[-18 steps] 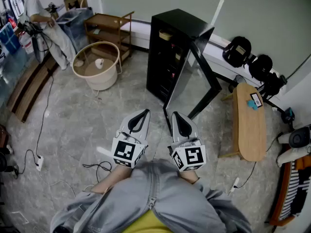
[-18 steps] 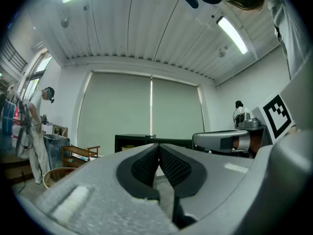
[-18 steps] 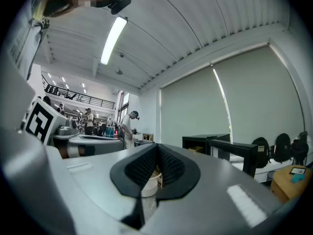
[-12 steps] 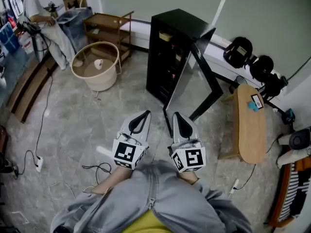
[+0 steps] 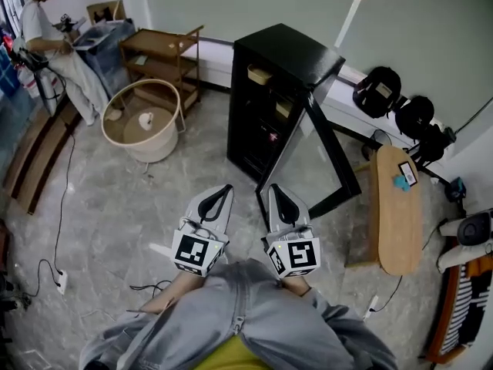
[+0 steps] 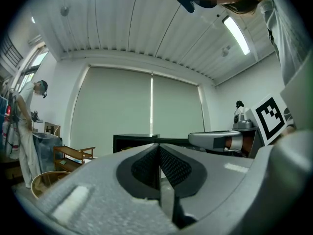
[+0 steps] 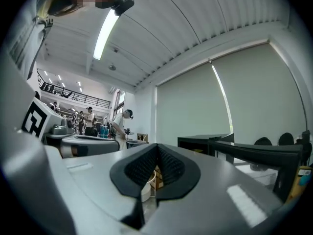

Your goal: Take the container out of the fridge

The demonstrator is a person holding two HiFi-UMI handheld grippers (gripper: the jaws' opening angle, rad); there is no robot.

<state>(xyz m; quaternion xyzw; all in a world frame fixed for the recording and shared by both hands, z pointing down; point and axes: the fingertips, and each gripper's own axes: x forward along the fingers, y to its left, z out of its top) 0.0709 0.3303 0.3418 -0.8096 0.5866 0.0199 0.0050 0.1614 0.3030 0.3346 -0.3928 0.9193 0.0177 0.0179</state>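
Black fridge (image 5: pixel 289 48) ahead, glass door (image 5: pixel 304 156) swung wide. Held left claw (image 5: pixel 222 191) and right claw (image 5: pixel 276 191) level, side by side, both clenched on nothing, well short of it. Barely made out a pale container (image 5: pixel 259 74) high inside, partly hidden by the frame.

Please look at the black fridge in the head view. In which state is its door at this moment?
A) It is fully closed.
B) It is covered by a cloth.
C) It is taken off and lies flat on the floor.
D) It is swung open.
D: the glass door of the black fridge stands swung out from the front on its hinge side, and the inside of the fridge is uncovered.
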